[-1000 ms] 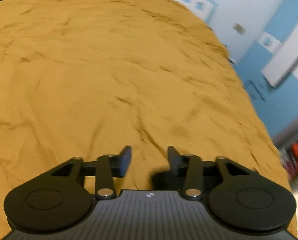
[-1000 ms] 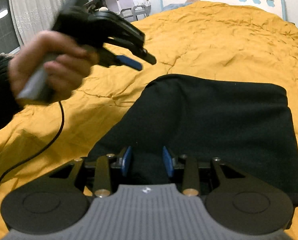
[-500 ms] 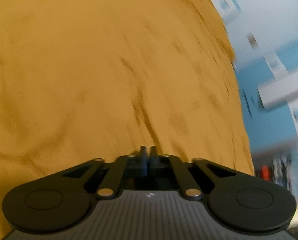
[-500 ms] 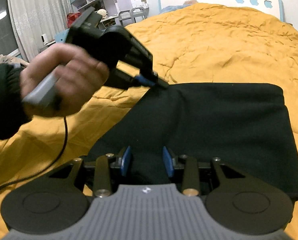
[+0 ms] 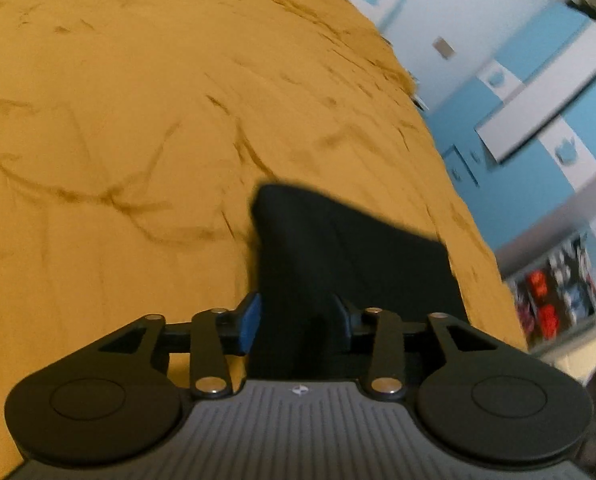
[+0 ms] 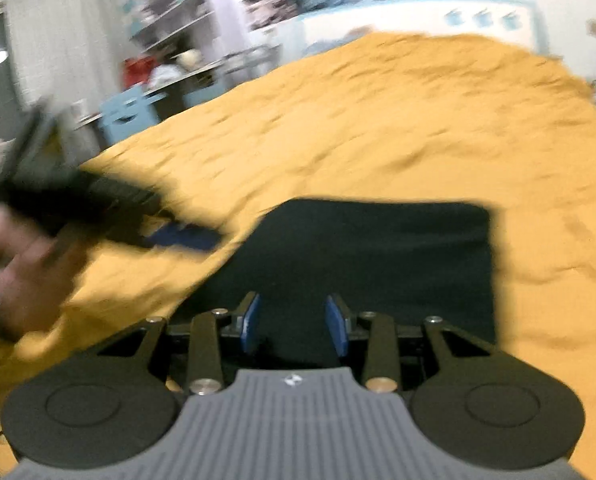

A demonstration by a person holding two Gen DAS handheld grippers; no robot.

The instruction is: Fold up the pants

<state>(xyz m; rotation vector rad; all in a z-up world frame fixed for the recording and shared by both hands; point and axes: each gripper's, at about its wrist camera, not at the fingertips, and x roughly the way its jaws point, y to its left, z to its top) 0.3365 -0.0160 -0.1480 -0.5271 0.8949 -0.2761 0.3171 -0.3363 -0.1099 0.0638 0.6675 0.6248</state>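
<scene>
Jaws opening, left gripper (image 5: 295, 322) straddles folded black pants (image 6: 378, 264).

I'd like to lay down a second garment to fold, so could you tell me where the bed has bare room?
The yellow bedspread lies bare beyond the far edge of the folded black pants, up to the headboard, with a strip right of them. The near left is crowded: left gripper, jaws opening, by the pants' left corner; right gripper over the near edge.

pants (image 6: 378, 264) blk | bedspread (image 5: 117, 120) mustard-ylw, plain | fingers (image 6: 252, 322) blue pads | cabinets (image 5: 510, 184) lt-blue/wht
</scene>
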